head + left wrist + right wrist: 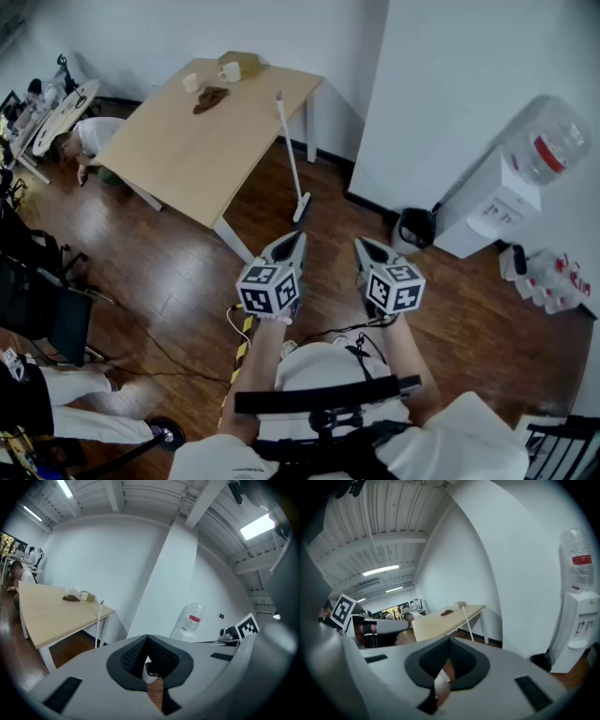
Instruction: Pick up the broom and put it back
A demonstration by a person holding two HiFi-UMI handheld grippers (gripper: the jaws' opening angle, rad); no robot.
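Note:
The broom (291, 155) has a white handle and leans against the right edge of the wooden table (178, 150), its head (302, 208) on the floor. My left gripper (289, 246) and right gripper (364, 249) are side by side in the air, short of the broom head, both shut and holding nothing. In the left gripper view the broom handle (98, 620) stands at the table corner, left of the shut gripper (147, 638). The right gripper view shows the handle (467, 623) beyond its shut gripper (450, 641).
A water dispenser (487, 202) and a black bin (415, 228) stand by the white wall at right. Cups (230, 71) and a dark rag (210, 97) lie on the table. A person (89, 141) crouches at far left; chairs (47, 300) and a floor cable (239, 328) are nearby.

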